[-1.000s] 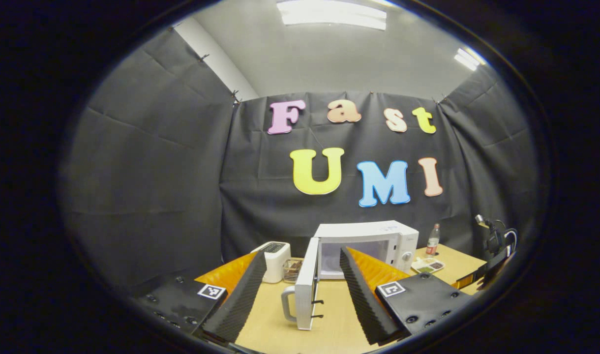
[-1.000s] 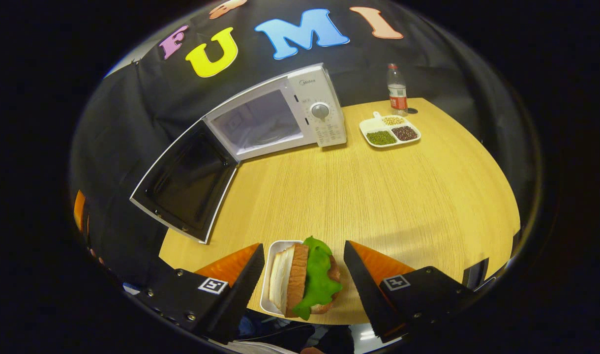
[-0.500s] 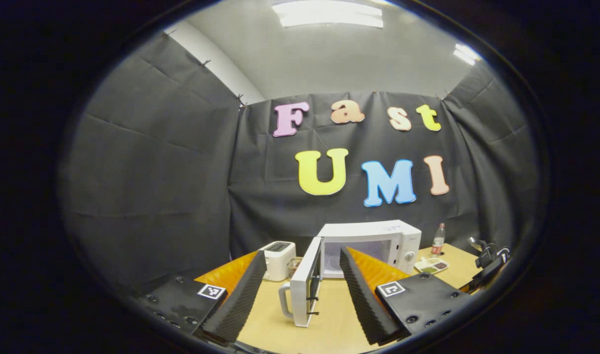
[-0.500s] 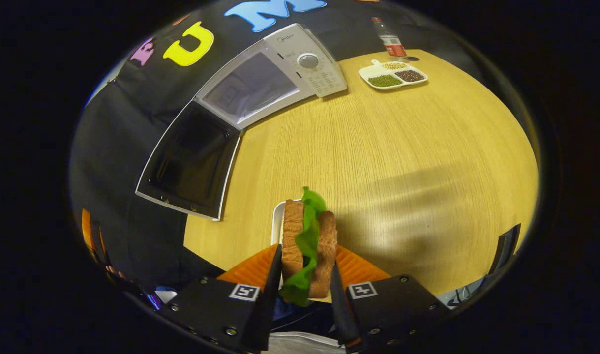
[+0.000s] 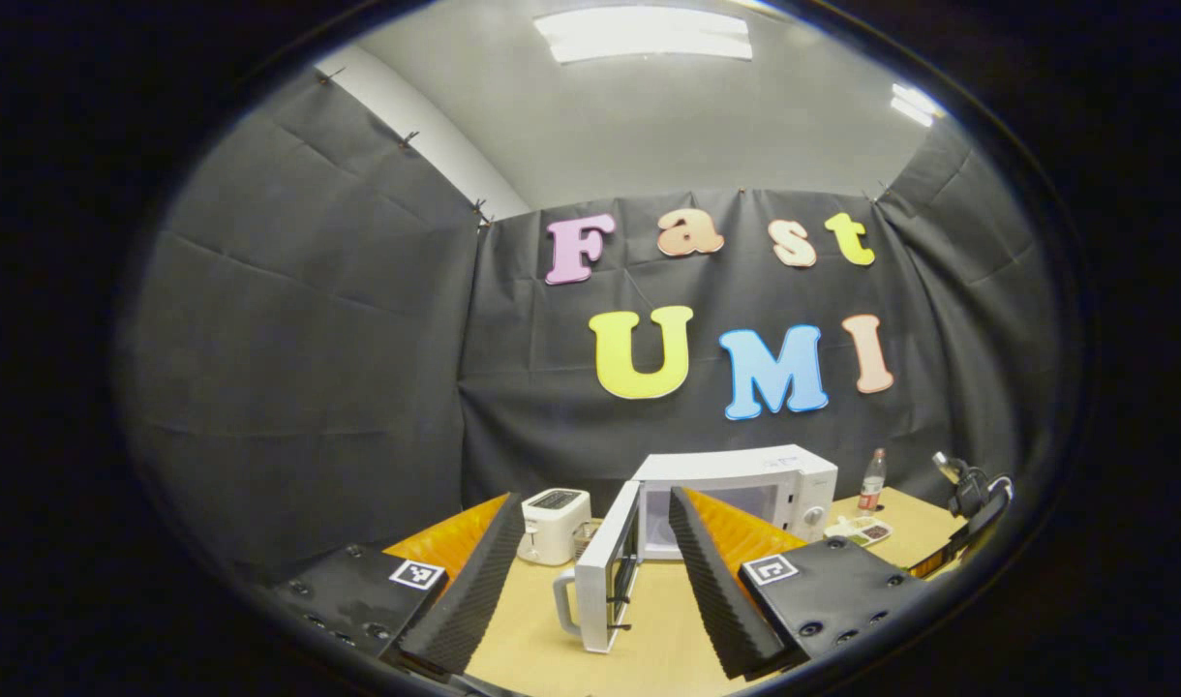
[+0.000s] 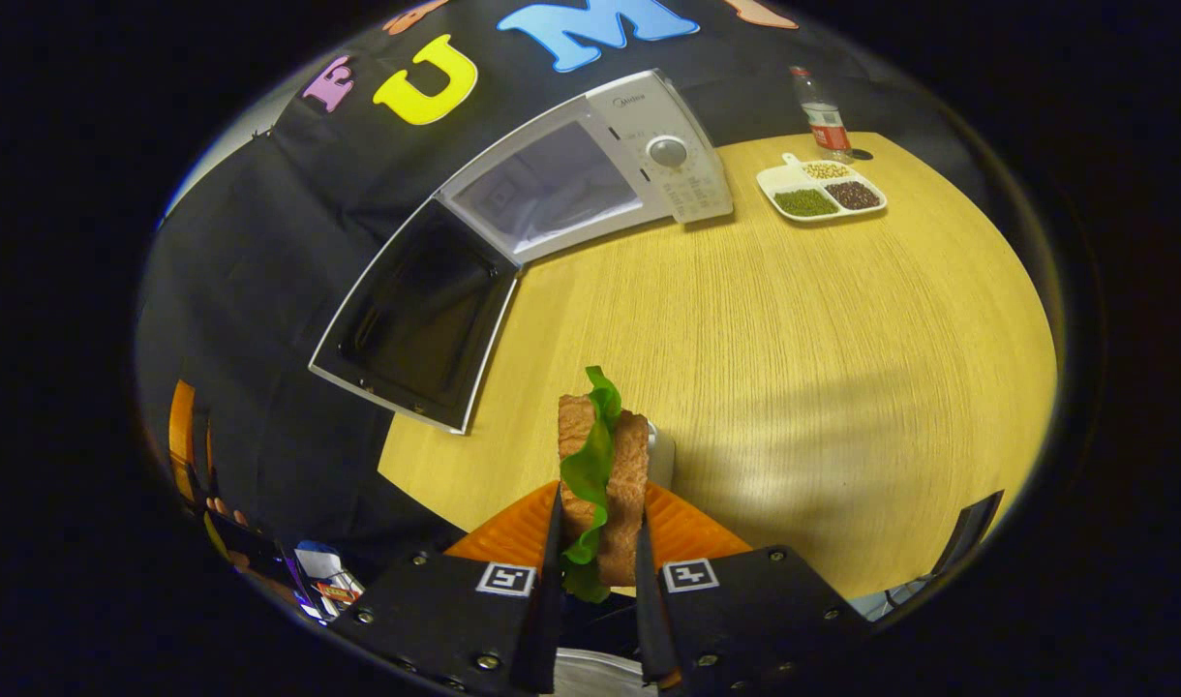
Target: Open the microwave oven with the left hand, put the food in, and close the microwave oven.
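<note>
In the left gripper view, the left hand-held gripper (image 5: 586,571) hangs above the near edge of the pale wood-grain counter (image 5: 658,644), its two ribbed, wedge-shaped fingers spread wide apart with nothing between them. Seen through that gap is the microwave oven (image 5: 745,484), a white, boxy appliance standing at the back of the counter against the wrinkled black cloth wall. Its door (image 5: 605,576) is swung out towards the camera, edge-on, a flat white slab with a curved loop handle on its outer face. The cavity behind it looks pale and smooth. Just left of the oven sits a small white toaster (image 5: 555,524) with rounded corners. To the oven's right stand a slim clear bottle (image 5: 872,479) and, nearer, a shallow white divided tray (image 5: 858,529).

In the right gripper view, the right hand-held gripper (image 6: 595,566) is clamped on the sandwich (image 6: 600,474), both fingers pressing the outer faces of the two browned, rough-crusted bread slices, with a crinkled green lettuce leaf standing between them. The sandwich is held on edge above the near part of the counter (image 6: 794,319), well apart from the microwave oven (image 6: 590,169). A white rim shows just behind the sandwich on its right side. The oven's door (image 6: 421,315) lies open to the left, its inner panel dark and glossy inside a white frame. A round dial sits on the oven's control panel. Beside it lies the divided tray (image 6: 823,191), its compartments holding green, dark and pale grains, and the bottle (image 6: 823,116) stands upright just beyond.
</note>
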